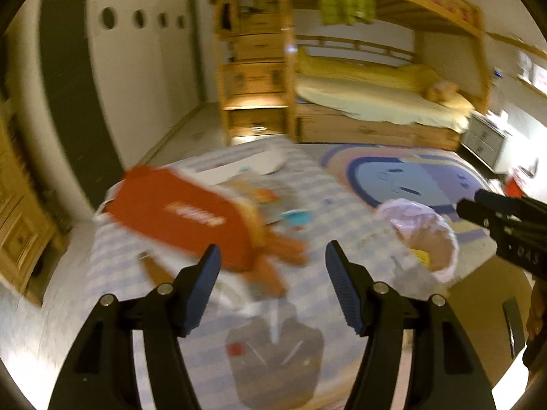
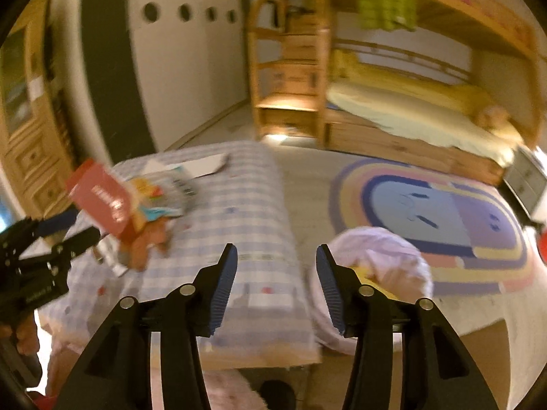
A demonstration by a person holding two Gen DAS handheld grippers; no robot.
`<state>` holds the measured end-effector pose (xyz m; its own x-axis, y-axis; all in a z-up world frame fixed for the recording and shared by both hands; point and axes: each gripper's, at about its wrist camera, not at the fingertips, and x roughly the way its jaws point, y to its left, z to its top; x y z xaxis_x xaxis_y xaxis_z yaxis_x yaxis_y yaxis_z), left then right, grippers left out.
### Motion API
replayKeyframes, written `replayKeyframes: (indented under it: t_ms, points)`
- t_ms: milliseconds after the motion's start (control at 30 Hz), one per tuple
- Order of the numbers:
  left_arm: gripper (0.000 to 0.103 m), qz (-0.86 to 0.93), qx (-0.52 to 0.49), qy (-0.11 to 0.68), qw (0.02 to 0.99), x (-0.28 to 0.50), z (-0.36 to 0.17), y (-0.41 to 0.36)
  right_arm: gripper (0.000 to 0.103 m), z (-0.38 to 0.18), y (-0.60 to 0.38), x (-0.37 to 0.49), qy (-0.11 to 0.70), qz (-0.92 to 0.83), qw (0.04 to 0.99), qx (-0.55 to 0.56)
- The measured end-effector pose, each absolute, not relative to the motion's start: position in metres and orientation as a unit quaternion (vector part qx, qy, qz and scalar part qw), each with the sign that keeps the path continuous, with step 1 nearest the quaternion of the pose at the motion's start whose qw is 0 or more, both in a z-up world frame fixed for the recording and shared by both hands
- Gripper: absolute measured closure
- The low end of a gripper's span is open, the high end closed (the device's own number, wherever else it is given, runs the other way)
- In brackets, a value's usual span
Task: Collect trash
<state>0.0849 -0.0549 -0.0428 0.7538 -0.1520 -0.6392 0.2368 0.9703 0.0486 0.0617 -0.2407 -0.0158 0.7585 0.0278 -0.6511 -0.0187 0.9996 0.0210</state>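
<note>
Each black tool (image 1: pixel 270 266) has 2 blue ribbed pads (image 1: pixel 342 287) and silver screws (image 1: pixel 379 287).

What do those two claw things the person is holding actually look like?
Both match. The left gripper and right gripper are matte black plastic, each with two angular arms with cut-out slots, silver pivot bolts, and fingers tipped with blue ribbed pads. White lettering marks the side of each black body. No cables or sleeves show.

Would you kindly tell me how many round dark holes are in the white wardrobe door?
4, in a level row across the upper part of the white wardrobe door: first hole, second, third, fourth. Blur may hide others.
</note>
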Motion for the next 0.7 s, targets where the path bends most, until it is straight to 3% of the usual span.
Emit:
replayKeyframes:
  t_ms: [400, 700]
  points:
    - [0.032, 0.001, 0.006, 0.344, 0.939, 0.086, -0.043, 0.046, 0.046, -0.034, -0.148, 0.099, 0.356, 0.101, 0.927, -0.066]
    - [0.032, -0.003, -0.017, 0.352, 0.936, 0.102, -0.056, 0.059, 0.051, -0.053, -0.112, 0.14, 0.362, 0.115, 0.916, -0.133]
